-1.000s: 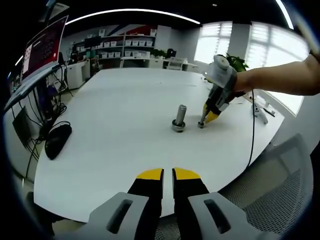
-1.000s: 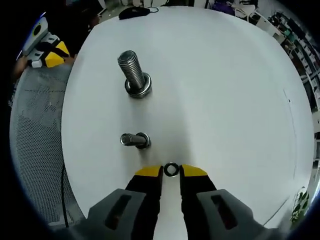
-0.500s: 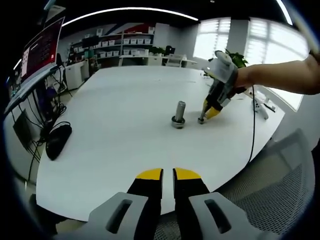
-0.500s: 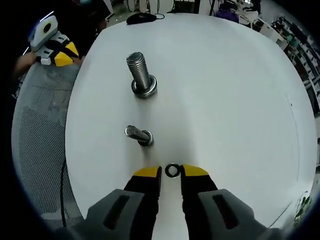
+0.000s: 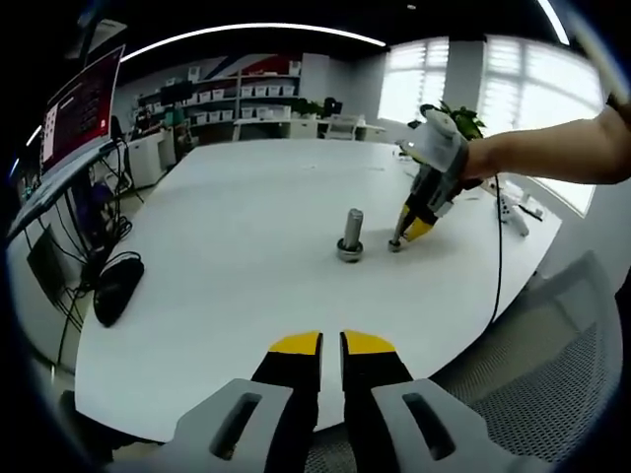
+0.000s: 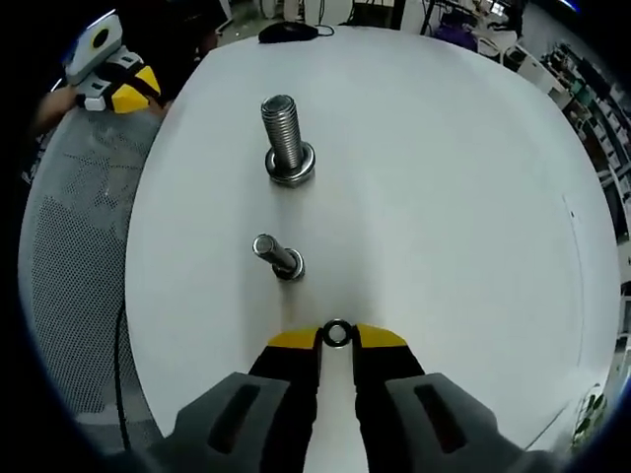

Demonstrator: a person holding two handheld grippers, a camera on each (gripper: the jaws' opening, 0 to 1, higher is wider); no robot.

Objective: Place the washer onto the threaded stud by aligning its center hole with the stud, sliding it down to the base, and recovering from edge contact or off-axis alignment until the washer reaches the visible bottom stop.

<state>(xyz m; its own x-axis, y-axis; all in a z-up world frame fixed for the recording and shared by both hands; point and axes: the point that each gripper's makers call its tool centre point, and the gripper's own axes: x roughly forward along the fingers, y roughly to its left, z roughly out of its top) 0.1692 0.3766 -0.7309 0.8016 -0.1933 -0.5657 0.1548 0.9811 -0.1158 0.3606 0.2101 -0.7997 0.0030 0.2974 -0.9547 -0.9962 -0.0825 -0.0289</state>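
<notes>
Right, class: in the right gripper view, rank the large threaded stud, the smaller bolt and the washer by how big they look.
1. Large threaded stud, though farthest from the camera.
2. Smaller bolt.
3. Washer, smallest although nearest, sitting between the right gripper tips.

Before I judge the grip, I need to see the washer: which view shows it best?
The right gripper view: the washer sits large and sharp between the right gripper tips, its hole visible. In the left gripper view, the right gripper touches down beside the big stud, but the washer is too small to make out.
</notes>
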